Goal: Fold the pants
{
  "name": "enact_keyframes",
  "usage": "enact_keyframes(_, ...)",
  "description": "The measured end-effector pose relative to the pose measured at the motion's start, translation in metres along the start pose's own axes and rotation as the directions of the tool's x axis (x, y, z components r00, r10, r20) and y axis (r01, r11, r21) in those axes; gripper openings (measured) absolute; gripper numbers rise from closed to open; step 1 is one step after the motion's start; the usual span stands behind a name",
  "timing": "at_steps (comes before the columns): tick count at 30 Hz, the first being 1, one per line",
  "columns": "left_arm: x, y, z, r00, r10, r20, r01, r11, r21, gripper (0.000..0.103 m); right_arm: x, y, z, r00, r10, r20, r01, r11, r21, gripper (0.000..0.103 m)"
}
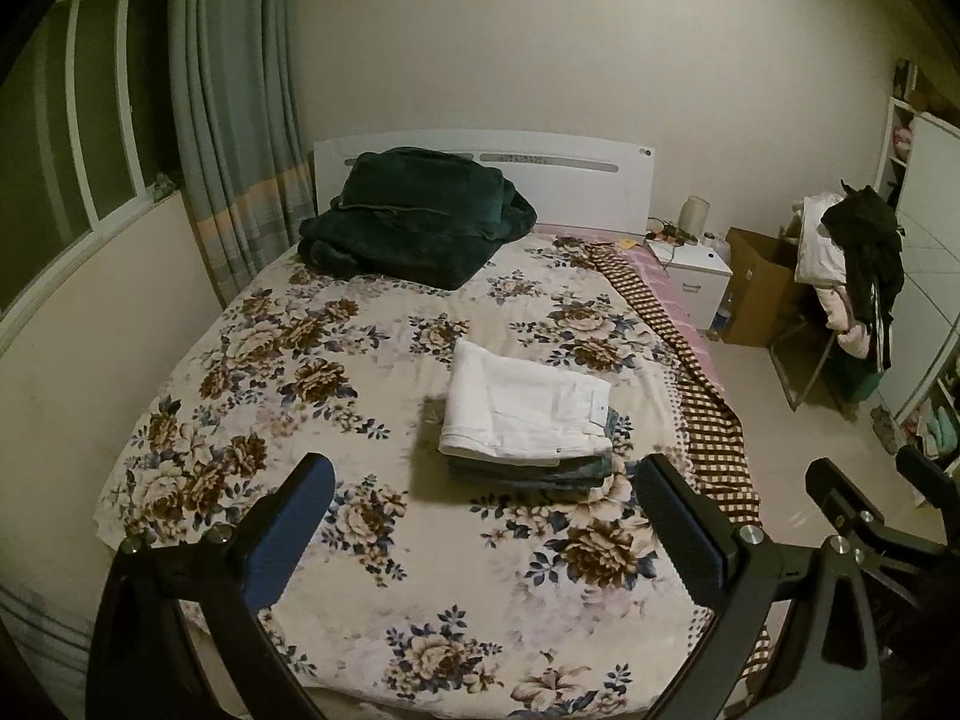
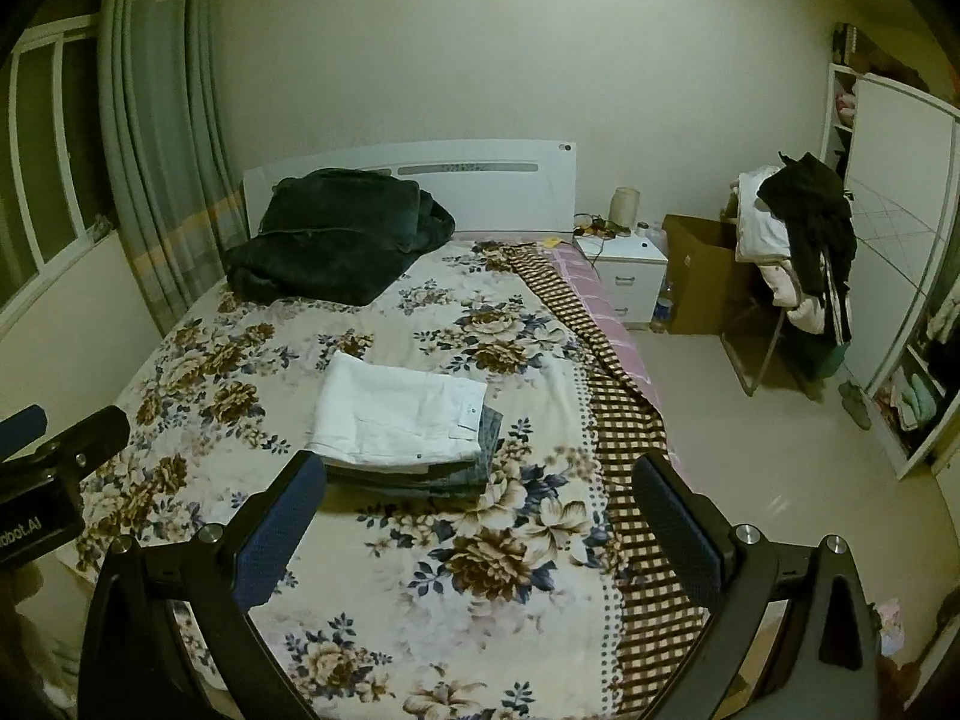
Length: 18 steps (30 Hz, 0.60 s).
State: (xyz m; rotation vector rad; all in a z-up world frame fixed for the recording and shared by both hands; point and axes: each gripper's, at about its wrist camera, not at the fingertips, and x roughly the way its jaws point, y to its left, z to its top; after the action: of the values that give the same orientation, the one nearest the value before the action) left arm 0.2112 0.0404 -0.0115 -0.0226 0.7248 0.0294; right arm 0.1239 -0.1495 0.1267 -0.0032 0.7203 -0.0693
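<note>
On the flowered bedspread [image 1: 312, 372], mid-bed and a little toward the right edge, sits a neat stack: white pants [image 1: 525, 411] folded into a flat rectangle on top, resting on folded blue denim [image 1: 564, 471] whose edges show below and at the right. Right wrist view shows the same stack, white pants [image 2: 396, 414] over denim [image 2: 474, 456]. Left gripper [image 1: 486, 516] held short of the stack, above the near part of the bed; jaws spread wide, nothing between them. Right gripper [image 2: 480, 516] likewise back from the stack, jaws wide apart and empty. Neither tool touches cloth. Judgement: the fold looks finished, edges squared, no leg hanging loose, piece already set on the pile; what is left, if anything, is a small tidy or a fresh garment, and no unfolded pants show on the bed. Dark green blanket [image 1: 414, 216] heaped at the headboard [image 1: 564, 180], well apart from the stack. Checked cloth [image 1: 708, 414] trails along the right bed edge. Containers: brown cardboard box [image 1: 759, 282] on the floor beside the white nightstand [image 1: 699, 276], open at the top, contents cannot be made out. Chair [image 1: 840, 276] beyond it loaded with pale and black clothes. Open wardrobe shelves [image 2: 918, 390] at far right hold folded items, too small to name.
</note>
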Motion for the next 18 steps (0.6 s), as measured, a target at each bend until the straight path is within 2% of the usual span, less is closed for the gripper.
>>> enact_keyframes(18, -0.014, 0.013, -0.018, 1.0, -0.014, -0.02, 0.014, 0.999, 0.038, 0.103, -0.023, 0.02, 0.0, 1.0, -0.017, -0.009, 0.017, 1.0, 0.0, 0.103)
